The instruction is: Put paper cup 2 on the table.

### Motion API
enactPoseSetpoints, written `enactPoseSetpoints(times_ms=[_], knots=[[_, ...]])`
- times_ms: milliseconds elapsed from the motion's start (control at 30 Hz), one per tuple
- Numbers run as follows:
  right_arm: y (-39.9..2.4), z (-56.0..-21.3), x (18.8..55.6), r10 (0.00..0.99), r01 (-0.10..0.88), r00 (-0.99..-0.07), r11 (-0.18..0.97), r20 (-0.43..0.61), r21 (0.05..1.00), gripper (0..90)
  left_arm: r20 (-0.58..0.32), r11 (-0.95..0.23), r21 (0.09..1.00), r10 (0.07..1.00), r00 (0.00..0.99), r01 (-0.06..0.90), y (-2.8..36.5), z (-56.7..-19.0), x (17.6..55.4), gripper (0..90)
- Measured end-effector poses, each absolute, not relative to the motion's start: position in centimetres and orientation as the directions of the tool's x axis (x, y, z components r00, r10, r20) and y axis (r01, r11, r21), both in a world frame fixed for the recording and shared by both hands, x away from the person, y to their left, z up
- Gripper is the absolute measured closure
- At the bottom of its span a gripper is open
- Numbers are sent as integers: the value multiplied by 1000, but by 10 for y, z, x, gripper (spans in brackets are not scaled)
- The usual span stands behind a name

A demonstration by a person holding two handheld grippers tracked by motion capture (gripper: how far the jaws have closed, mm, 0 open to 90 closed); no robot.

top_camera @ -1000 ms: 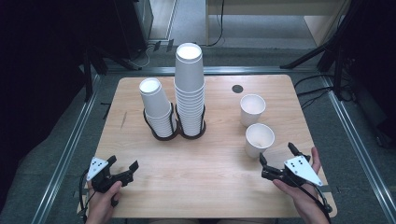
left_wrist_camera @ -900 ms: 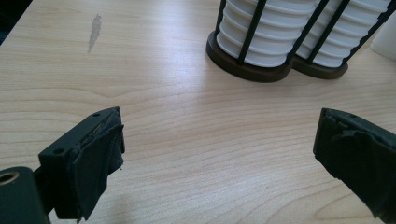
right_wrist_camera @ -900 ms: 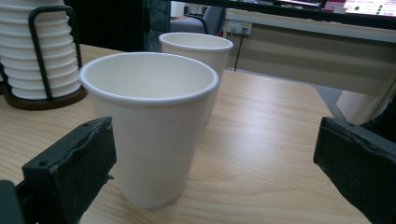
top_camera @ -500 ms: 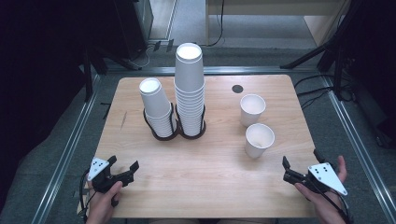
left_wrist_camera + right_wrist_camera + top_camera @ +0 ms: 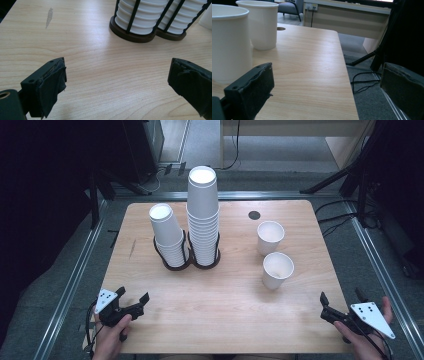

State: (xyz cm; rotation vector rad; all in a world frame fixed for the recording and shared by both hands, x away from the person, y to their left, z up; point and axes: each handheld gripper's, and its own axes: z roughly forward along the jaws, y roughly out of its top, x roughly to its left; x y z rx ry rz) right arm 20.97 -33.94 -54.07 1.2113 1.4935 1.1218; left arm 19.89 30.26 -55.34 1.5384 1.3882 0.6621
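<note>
2 loose cups (image 5: 277,270) stand right of the stacks (image 5: 202,220) on the surface (image 5: 225,315); right tongs (image 5: 345,307) and left tongs (image 5: 131,302) gape empty. Approach the nearer cup level, probably mid-wall, closing gently.

Grey carpet floor (image 5: 350,245); dark surroundings

two hand-held black tongs, each with a grey plate on top

left tongs (image 5: 131,304) and right tongs (image 5: 341,306) carry grey three-cornered plates marked with small black dots; the jaws wear ragged black padding with screw holes in the mounts; black cables trail from both.
</note>
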Motion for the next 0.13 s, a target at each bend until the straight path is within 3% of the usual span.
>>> enactPoseSetpoints(times_ms=[133], knots=[[-340,-541,211,987,190,-131,113,-89,975,0,-186,68,886,958,217,458,302,-554,199,22]])
